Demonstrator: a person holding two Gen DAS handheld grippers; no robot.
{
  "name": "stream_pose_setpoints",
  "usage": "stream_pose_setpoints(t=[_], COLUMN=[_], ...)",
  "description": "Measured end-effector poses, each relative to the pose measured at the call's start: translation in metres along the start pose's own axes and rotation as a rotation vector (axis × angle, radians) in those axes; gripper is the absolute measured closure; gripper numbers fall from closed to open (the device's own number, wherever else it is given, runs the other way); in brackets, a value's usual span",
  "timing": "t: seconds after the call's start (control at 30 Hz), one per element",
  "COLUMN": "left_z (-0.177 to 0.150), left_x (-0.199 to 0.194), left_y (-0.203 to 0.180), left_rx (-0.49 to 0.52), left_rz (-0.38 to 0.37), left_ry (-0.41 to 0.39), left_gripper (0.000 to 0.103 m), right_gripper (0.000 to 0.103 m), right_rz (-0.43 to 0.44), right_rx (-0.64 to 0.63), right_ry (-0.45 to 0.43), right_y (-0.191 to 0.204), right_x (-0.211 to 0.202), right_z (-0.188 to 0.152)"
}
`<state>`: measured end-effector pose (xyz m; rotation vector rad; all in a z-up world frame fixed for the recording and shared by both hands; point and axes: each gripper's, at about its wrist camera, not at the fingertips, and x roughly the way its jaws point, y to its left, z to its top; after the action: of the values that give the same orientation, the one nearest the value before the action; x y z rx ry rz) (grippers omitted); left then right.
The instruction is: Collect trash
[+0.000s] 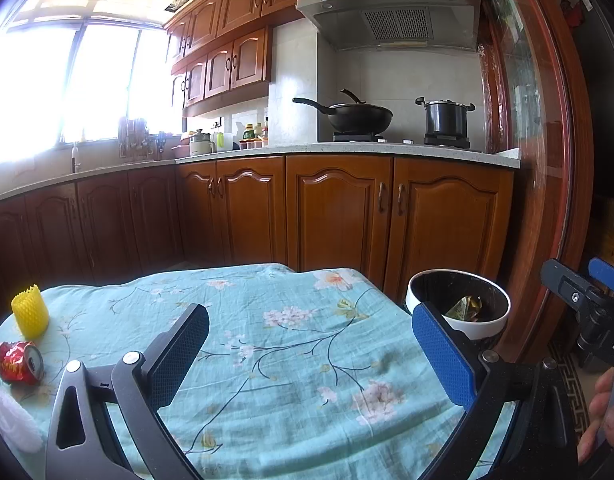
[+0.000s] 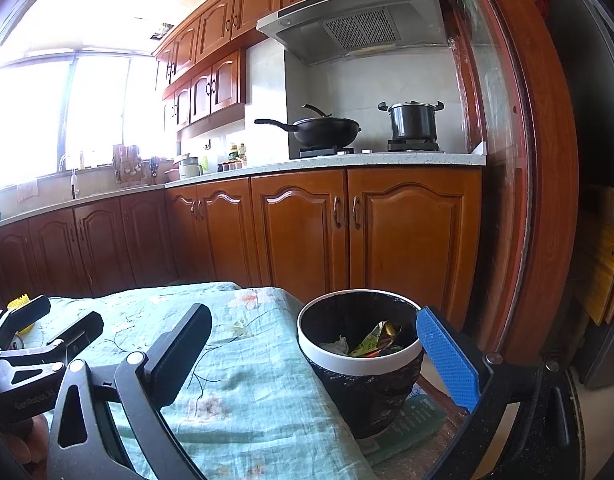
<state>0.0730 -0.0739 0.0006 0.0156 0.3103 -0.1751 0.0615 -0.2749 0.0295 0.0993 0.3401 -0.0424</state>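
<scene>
Left gripper (image 1: pixel 311 344) is hovering wide open over the floral tablecloth (image 1: pixel 267 320), crushed red can (image 1: pixel 19 362) sitting at nine o'clock. Right gripper (image 2: pixel 313 354) is gaping empty too, trash bin (image 2: pixel 359 356) standing between its fingers.

Crumpled glossy metal can (image 1: pixel 19 362), matt cloth tablecloth (image 1: pixel 291 344)

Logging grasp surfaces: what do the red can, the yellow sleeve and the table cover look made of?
Red can: thin glossy metal, crushed and dented, likely aluminium. Yellow sleeve: soft matte foam mesh, netted surface. Table cover: thin woven cloth, matte, wrinkled, printed with flowers.
</scene>
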Motion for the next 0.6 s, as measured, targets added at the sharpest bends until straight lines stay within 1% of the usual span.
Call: stream_pose_setpoints(t=[0.6], left_z=[0.0007], left_x=[0.0028], left_y=[0.0008], left_rx=[0.005], left_rz=[-0.004], left_ry=[0.000], left_gripper=[0.001], right_gripper=[0.000], right_rz=[0.008], right_rx=[0.007], right_ry=[-0.008], right_y=[-0.0005], right_x=[-0.0016], right_z=[0.0022])
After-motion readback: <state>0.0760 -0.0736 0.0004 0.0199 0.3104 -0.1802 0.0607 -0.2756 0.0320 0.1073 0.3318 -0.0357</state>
